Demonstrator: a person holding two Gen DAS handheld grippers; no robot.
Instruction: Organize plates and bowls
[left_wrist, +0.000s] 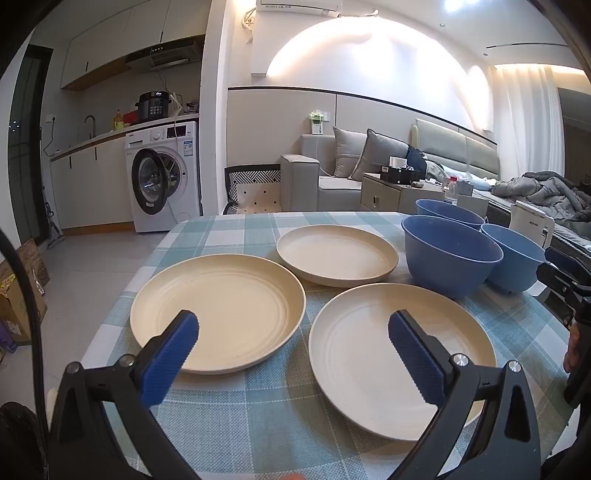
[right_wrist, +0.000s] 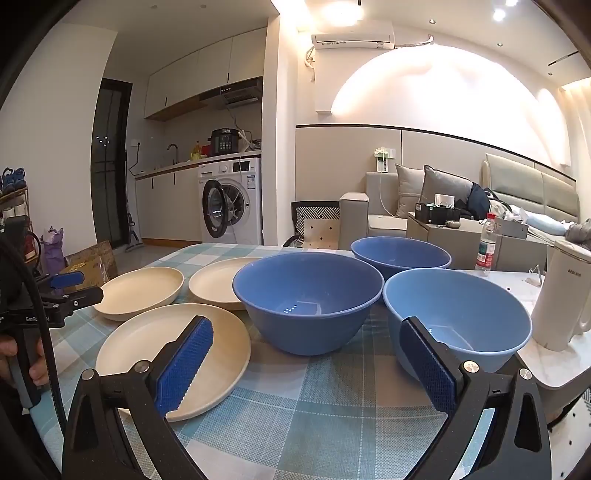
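Both pairs of jaws are spread wide and empty: the left gripper (left_wrist: 293, 328) is held over two near cream plates (left_wrist: 218, 312) (left_wrist: 400, 356), the right gripper (right_wrist: 306, 339) before three blue bowls (right_wrist: 308, 301) (right_wrist: 458, 317) (right_wrist: 400, 256). A third plate (left_wrist: 337, 254) lies behind, all upright and apart on the checked surface (right_wrist: 314, 398). Being round, none has a long axis; every rim faces up. A shallow plate rim could slip from the pads, and the rightmost bowl could be knocked against the white kettle (right_wrist: 563, 295) just beside it.
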